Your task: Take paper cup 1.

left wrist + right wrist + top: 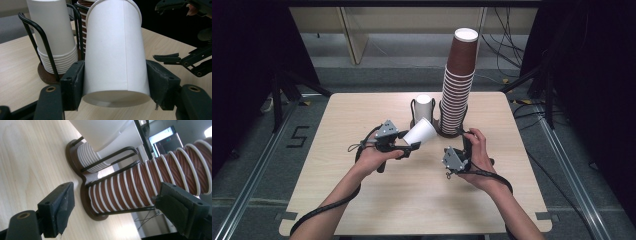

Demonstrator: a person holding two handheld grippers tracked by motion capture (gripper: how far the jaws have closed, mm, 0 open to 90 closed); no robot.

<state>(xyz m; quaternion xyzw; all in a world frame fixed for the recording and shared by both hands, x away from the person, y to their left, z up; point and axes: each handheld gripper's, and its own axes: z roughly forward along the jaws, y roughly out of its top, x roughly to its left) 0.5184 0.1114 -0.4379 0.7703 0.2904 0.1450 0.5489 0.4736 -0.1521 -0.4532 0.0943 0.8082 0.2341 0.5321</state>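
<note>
1. Grip check: your left gripper (412, 145) is clamped on a single white paper cup (420, 133), pads squeezing its lower wall near the base (116, 62). Cup is tilted, held above the table just in front of the holder.
2. Right gripper (467, 134) is released, jaws wide apart, sitting by the base of the tall brown ribbed paper cup stack (458, 85); the right gripper view looks straight at that stack (140, 185) with nothing between the pads.
3. Short white paper cup stack (423, 111) sits in the black wire cup holder (46, 41) near the far edge of the light wooden table (362, 200), just left of the brown stack.
4. Probable step: seating the held cup onto the white stack. Rotate your wrist until the cup matches the stack's axis before lowering.
5. Come down from above, clear of the wire loops.
6. Keep squeeze light; thin paper walls will likely buckle.
7. Keep the right gripper off the brown stack; it looks tippy.
</note>
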